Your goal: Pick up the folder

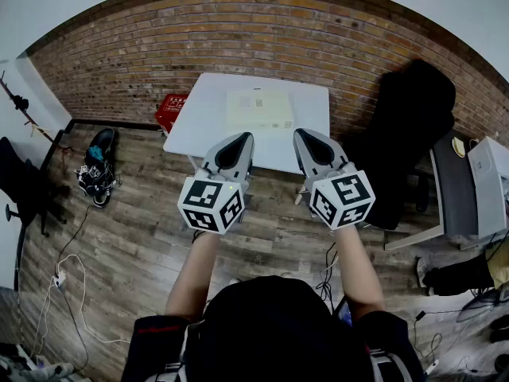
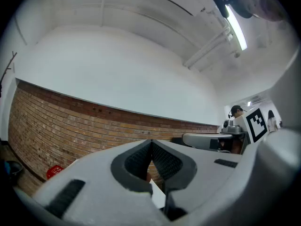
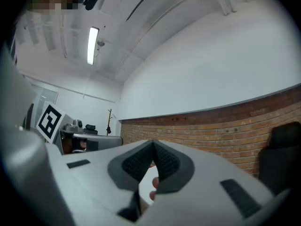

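A pale cream folder (image 1: 260, 108) lies flat on the white table (image 1: 199, 130) near the brick wall. My left gripper (image 1: 242, 139) hovers short of the table's near edge, jaws shut and empty. Beside it my right gripper (image 1: 302, 136) is held level, also shut with nothing in it. In the left gripper view the left gripper (image 2: 151, 144) shows tips closed together, pointing at the brick wall. The right gripper (image 3: 152, 145) in its own view is closed the same way. Neither touches the folder.
A red crate (image 1: 171, 110) sits on the floor left of the table. A black chair or coat (image 1: 409, 126) stands to the right, next to a desk (image 1: 477, 189). Shoes (image 1: 97, 173) and cables (image 1: 71, 277) lie on the wooden floor at left.
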Available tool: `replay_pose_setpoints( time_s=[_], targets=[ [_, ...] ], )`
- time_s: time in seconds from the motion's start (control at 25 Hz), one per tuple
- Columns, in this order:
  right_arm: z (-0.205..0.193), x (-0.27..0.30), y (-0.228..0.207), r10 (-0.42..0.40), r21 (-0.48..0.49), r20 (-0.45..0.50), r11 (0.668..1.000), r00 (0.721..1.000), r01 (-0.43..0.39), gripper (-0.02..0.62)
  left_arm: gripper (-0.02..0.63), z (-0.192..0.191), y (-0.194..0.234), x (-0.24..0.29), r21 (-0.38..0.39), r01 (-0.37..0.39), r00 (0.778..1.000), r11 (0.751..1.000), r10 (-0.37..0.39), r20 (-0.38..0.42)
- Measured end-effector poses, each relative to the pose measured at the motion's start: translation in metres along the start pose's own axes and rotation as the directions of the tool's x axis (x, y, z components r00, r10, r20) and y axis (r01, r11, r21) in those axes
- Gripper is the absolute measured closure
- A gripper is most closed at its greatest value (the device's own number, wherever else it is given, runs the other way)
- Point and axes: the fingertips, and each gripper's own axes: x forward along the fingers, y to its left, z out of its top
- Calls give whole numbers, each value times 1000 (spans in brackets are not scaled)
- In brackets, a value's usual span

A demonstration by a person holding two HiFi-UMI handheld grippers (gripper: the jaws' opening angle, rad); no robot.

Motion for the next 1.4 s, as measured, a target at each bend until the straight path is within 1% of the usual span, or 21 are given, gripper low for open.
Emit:
replay_pose_setpoints(
  time_s=[0.16, 0.28, 0.48, 0.68, 0.92, 1.08, 1.4],
  targets=[
    [2, -2, -2, 1, 19, 17, 1000, 1000, -1, 569, 592, 0, -3, 1, 0, -1, 1000, 1000, 1, -3],
    [3, -4, -3, 19, 41, 38, 999, 999, -20, 569, 592, -3, -6, 4, 1, -2, 1000, 1000, 2, -9],
    [-4, -7, -13, 32, 34, 28, 999, 999, -33, 569, 592, -13, -14, 13, -11, -7, 1000, 1000, 7, -18],
    [-9, -15, -30, 62, 44, 25, 997, 998, -63, 569, 592, -23, -26, 25, -15, -15, 999, 1000, 14, -30],
    [-29, -25, -51, 96, 60, -2, 994, 995, -96, 568, 592, -46, -39, 37, -34, -49, 997, 998, 47, -60],
    [-40, -25, -58, 121, 56, -16, 991, 992, -120, 568, 592, -54, -43, 41, -34, -71, 995, 997, 68, -71],
    [-51, -1, -65, 138, 66, -28, 989, 990, -136, 568, 592, -58, -26, 47, -26, -118, 990, 993, 116, -76]
  ],
)
